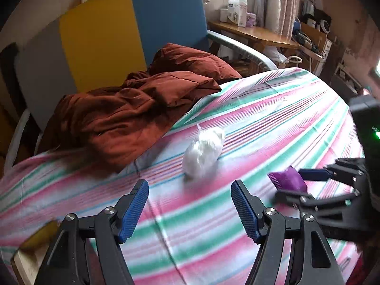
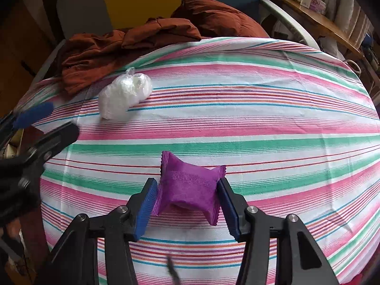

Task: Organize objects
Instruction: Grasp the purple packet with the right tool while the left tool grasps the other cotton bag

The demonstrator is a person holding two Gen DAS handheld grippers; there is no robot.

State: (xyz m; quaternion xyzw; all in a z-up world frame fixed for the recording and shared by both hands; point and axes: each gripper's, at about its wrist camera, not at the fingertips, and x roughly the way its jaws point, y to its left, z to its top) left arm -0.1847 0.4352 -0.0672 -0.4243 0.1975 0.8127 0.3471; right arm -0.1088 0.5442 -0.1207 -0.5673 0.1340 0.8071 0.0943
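One purple packet (image 2: 190, 190) on the striped sheet (image 2: 261, 123), at six o'clock in the right wrist view, pinched at both side edges by the blue pads of the right gripper (image 2: 187, 204); packet bulging upward in the middle, corners flared. Same packet (image 1: 288, 179) at three o'clock in the left wrist view, caught between that gripper's (image 1: 294, 182) fingers. One white bag (image 2: 124, 97) of soft stuff, tied at the top, lying apart on the sheet at ten o'clock from the packet. Left gripper (image 1: 190, 210) above bare sheet, spread wide and holding nothing, white bag (image 1: 204, 153) just beyond its tips at twelve o'clock. Rumpled rust-brown bedding (image 1: 123, 118) at the far edge of the sheet, just behind the bag. Grey, yellow and blue headboard (image 1: 99, 40) behind that. Wooden shelf (image 1: 254, 33) with boxes at one o'clock.
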